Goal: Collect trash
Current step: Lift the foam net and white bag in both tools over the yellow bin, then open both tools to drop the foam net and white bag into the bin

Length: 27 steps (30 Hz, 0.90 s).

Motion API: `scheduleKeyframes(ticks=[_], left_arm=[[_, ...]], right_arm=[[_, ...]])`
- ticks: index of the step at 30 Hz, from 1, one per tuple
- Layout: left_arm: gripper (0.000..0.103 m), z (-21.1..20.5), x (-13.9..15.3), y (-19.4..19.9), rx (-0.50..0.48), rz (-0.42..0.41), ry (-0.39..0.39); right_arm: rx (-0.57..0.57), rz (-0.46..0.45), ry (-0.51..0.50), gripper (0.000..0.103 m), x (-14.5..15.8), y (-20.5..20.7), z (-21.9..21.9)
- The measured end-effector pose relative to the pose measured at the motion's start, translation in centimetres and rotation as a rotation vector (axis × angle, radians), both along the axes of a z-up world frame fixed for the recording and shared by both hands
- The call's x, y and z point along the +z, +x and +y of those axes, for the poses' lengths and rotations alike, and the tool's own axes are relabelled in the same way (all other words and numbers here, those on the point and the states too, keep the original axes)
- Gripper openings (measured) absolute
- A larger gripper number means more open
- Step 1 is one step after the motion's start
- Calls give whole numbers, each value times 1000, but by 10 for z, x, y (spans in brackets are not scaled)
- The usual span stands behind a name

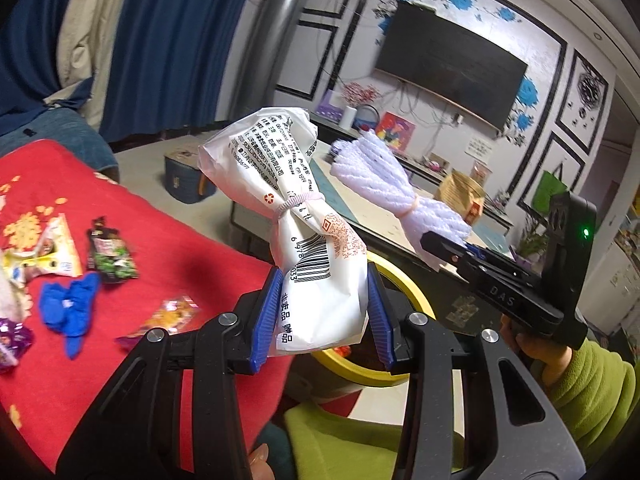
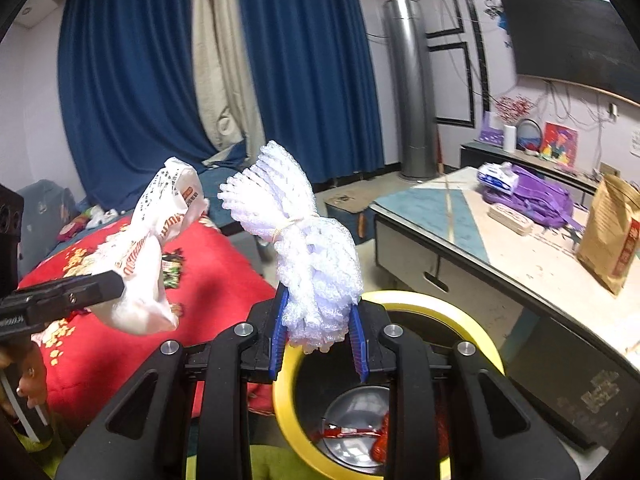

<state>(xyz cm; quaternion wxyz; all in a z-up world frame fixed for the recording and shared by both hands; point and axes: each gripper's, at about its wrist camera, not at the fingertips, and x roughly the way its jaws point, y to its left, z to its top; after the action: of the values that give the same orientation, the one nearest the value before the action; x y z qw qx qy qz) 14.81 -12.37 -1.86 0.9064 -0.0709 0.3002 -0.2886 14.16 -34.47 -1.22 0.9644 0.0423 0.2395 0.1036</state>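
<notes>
Blue curtains [image 2: 132,80] at back w/ silver column [image 2: 412,88]; TV [image 1: 452,60] on wall; purple backpack [image 2: 540,196] & paper bag [image 2: 612,232] on coffee table [image 2: 460,216] (far edge).

Bin [image 2: 432,312] mouth open below (wrappers inside); coffee table [image 2: 460,240] crowds right.

Left tongs [image 1: 322,312] clamp white printed wrapper [image 1: 304,236]; right tongs [image 1: 460,254] grip foam netting [image 1: 396,192].

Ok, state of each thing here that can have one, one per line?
Left gripper: jaws shut on white printed bag.
White printed bag: banded at the middle, held off the bed.
Right gripper: jaws shut on white foam net.
White foam net: bundled, banded, held above the bin.
Yellow-rimmed bin: open, wrappers inside.
Wall TV: off.
</notes>
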Motion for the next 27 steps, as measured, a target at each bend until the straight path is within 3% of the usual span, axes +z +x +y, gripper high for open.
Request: scheduleKeyframes(ticks=[27], left_arm=[[34,-91,-49,20,-202,56,111]], right_arm=[[-233,154,25,26,-50,8,-78]])
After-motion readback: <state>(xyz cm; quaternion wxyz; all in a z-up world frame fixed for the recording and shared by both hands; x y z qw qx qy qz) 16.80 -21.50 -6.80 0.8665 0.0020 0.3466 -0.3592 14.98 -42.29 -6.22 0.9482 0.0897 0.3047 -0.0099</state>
